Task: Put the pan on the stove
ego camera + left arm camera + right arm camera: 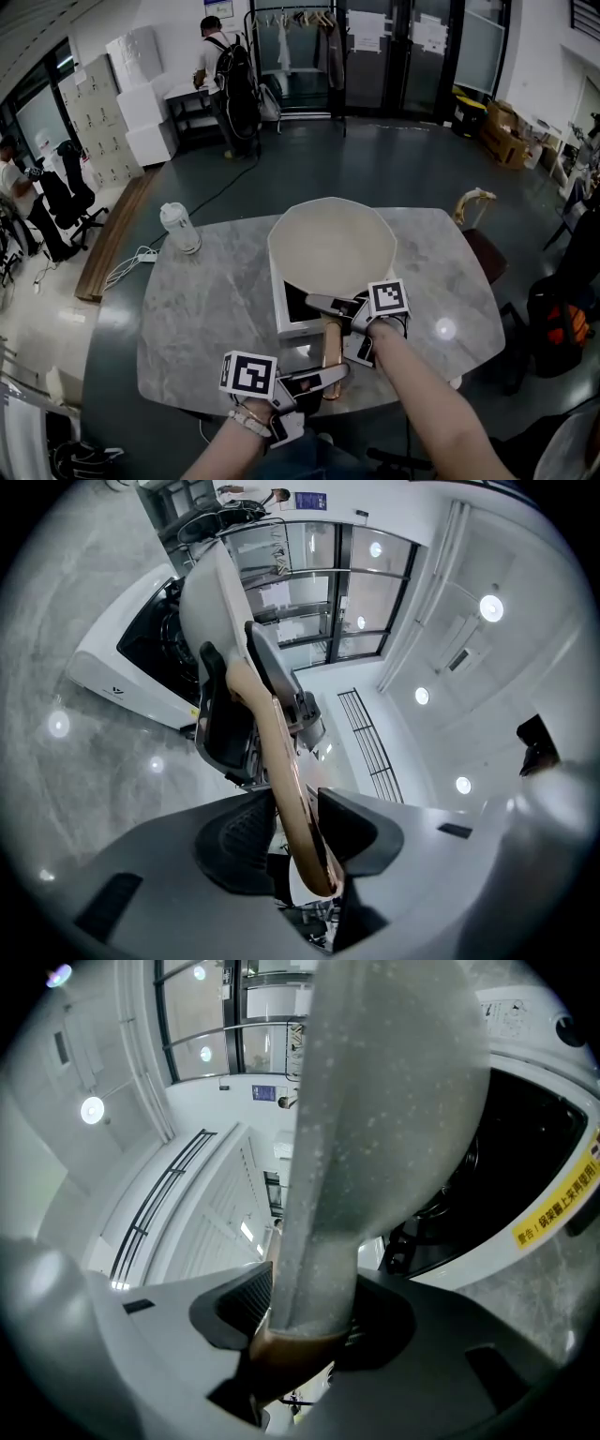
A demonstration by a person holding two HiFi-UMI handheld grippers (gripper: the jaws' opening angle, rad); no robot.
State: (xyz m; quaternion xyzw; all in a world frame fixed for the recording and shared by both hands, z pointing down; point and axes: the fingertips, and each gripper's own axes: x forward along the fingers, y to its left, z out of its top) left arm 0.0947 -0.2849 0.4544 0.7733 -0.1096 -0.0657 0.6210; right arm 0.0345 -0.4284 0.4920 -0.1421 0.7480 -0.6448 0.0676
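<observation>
A cream pan [330, 246] hangs tilted over the white single-burner stove [284, 323] in the middle of the marble table [206, 309]. Its copper-brown handle [330, 361] points toward me. My right gripper [342, 307] is shut on the handle's neck close to the bowl. My left gripper [328, 375] is shut on the handle near its end. The left gripper view shows the handle [281, 761] passing between that gripper's [286, 832] pads toward the pan [211, 602] and the stove [122, 658]. In the right gripper view the pan's grey underside [394, 1072] rises from the gripper [305, 1312] beside the stove [525, 1166].
A white lidded bottle [178, 228] stands at the table's back left, with a white cable [136, 262] trailing off the edge. A chair [483, 246] stands at the table's right. One person [225, 75] is at a far counter, another [14, 187] at the left by office chairs.
</observation>
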